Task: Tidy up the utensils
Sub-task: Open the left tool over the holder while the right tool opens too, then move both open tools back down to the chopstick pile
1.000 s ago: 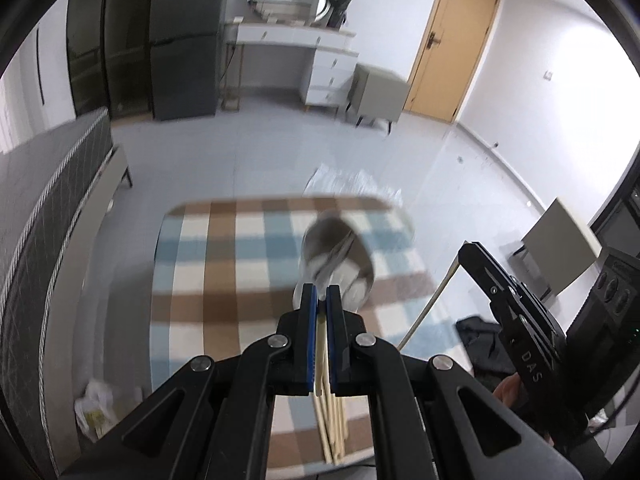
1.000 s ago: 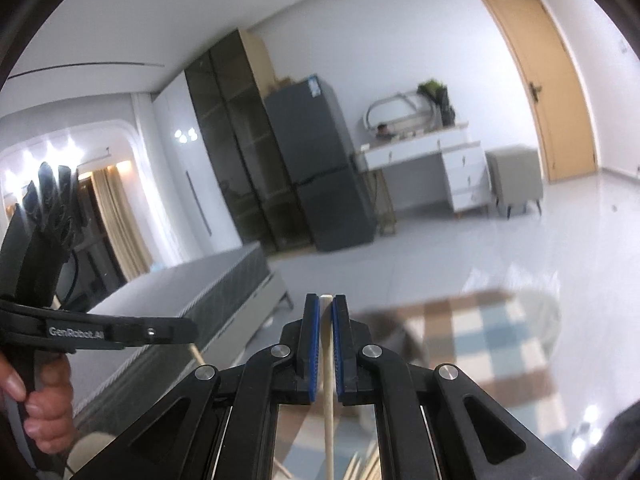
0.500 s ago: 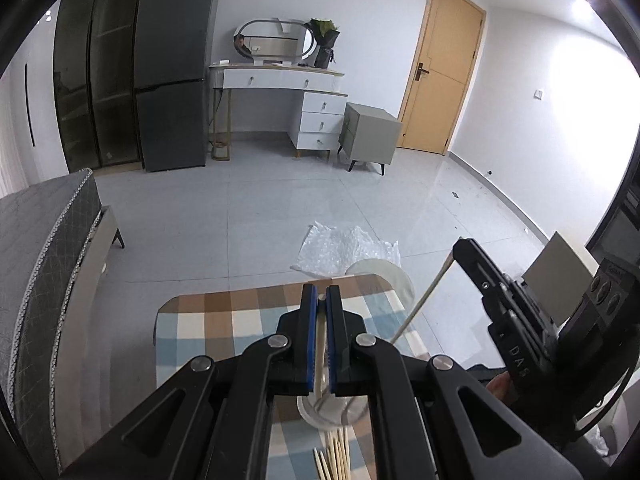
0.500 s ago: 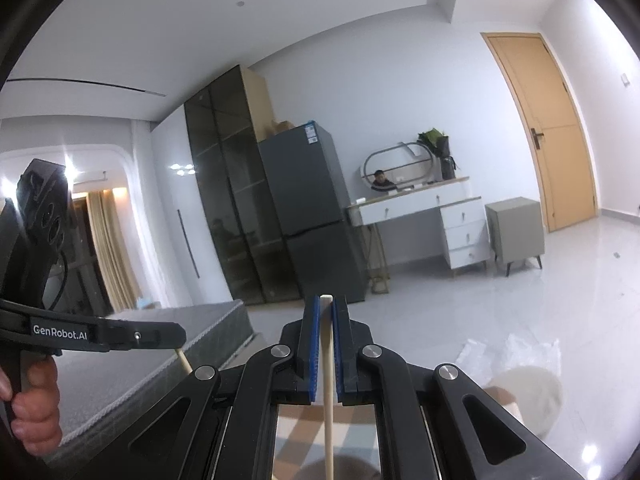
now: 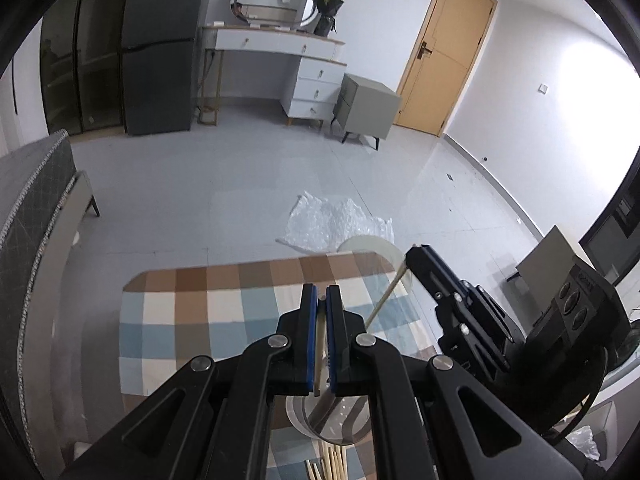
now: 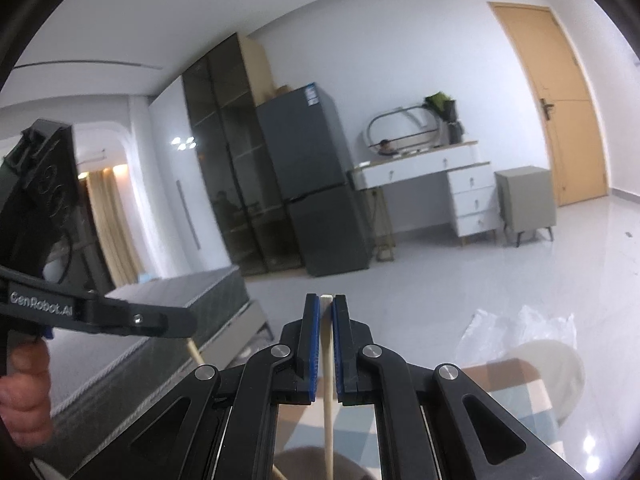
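One chopstick (image 5: 320, 344) is clamped in the left claw (image 5: 321, 308), another chopstick (image 6: 327, 360) in the right claw (image 6: 327, 312). Only in the left view are the glass cup (image 5: 328, 420) beneath, loose chopsticks (image 5: 334, 460) and the checked worktop (image 5: 180, 320), its far edge bordering open floor (image 5: 240, 192), shown.

Since a second ago you bring both grippers back toward you: in the left wrist view the cup (image 5: 328, 416) drops from ahead of the left gripper (image 5: 320, 308) to beneath it. The checked tablecloth (image 5: 192, 320) slides lower. The right gripper (image 6: 326, 312) now faces the room, less tablecloth showing.
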`<state>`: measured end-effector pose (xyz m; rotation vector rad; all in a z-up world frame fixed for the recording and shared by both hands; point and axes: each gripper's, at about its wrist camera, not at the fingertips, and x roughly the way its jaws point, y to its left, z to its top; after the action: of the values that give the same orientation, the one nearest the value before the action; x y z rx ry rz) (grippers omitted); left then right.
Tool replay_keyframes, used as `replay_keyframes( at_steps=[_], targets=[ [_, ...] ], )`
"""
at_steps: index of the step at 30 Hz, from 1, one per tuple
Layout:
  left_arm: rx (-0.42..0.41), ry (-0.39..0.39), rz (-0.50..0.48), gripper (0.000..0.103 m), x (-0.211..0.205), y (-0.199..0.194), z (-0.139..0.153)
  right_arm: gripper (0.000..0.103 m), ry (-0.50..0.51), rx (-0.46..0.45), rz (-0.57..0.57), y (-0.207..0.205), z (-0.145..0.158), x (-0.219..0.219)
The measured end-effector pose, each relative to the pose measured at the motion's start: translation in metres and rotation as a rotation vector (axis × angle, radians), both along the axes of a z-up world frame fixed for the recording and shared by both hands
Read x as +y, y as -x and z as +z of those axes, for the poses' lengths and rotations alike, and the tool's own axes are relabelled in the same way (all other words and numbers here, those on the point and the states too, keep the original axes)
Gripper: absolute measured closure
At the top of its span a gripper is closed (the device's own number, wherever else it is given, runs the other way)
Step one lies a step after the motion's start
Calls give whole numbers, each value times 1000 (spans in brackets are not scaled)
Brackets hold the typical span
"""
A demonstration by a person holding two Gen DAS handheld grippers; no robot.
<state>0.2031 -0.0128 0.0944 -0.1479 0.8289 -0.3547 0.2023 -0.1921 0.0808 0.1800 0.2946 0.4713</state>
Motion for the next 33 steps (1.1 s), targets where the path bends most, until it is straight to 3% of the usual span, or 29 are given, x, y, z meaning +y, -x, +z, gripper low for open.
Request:
replay_keyframes(
  at_steps=[6,8,10,12,14,17,20,22,28,33],
  targets=[
    [-2,5,-28,102,-2,3,4,94,49,63,96,-1,-9,6],
    [15,22,-25,92,2,4,6,92,28,86,112,5,-8,0],
    [22,42,-8,63,5,4,7,79,10,102,117,9,-7,-9],
    [1,61,23,52,13,13,12,69,-5,114,105,17,-3,-16],
    [-14,56,42,52,16,19,13,66,-10,119,87,26,2,-22],
    [-15,23,77,51,18,32,14,49,-3,118,60,42,10,-29],
    [-49,-18,123,43,21,50,15,41,8,117,42,63,15,-36],
    [-80,-39,158,40,25,63,14,26,11,132,31,77,17,-37],
    [-142,-91,241,38,32,100,10,22,-28,124,24,121,18,-38],
    [-201,-121,290,21,33,124,4,17,-21,123,35,149,12,-30]
  ],
)
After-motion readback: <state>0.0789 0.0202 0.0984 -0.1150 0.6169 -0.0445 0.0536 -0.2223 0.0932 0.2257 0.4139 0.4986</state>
